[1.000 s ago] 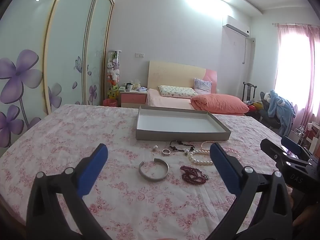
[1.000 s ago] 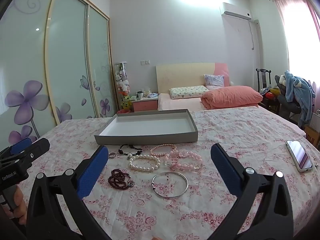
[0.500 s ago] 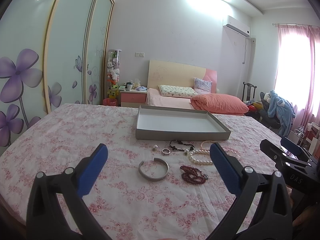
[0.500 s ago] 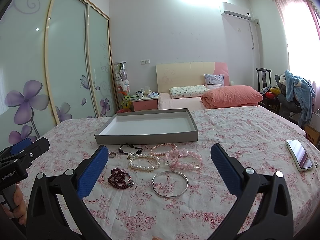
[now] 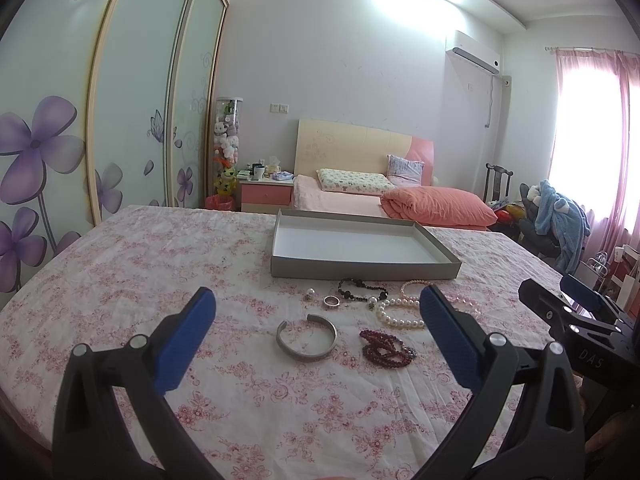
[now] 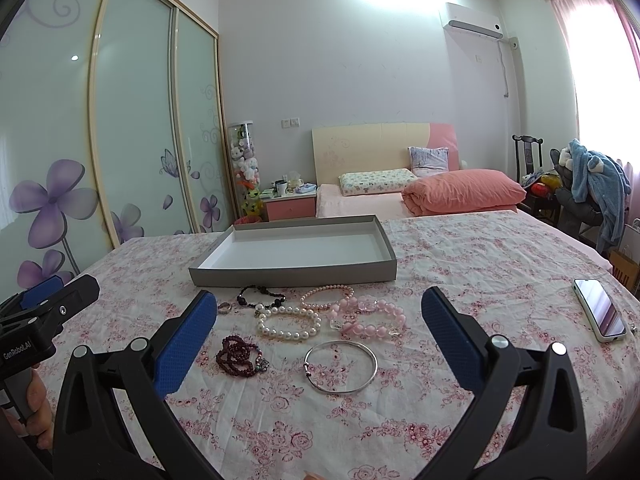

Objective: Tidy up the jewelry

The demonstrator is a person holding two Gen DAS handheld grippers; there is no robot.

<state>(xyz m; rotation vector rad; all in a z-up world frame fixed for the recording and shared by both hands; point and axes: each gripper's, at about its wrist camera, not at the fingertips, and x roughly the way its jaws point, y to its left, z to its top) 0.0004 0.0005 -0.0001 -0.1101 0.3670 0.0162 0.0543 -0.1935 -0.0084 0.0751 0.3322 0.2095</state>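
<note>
Jewelry lay loose on the pink floral-clothed bench, just in front of the shallow grey cardboard tray, whose white floor was bare. Nearest my left hand-held gripper, spread wide and holding nothing, was the open silver cuff bangle, with the dark red bead bracelet just to its right. My right hand-held gripper, equally spread and empty, faced the thin silver hoop bangle.

I judged sorting had not begun. For a clean first pick I would close across one rim of the cuff, lift it straight up, then carry it over the tray's near wall rather than dragging it.

The white pearl bracelet and the chunky pink bead bracelet lay close together, so snagging was a risk. Open cloth lay on the left; the smartphone sat far right.
</note>
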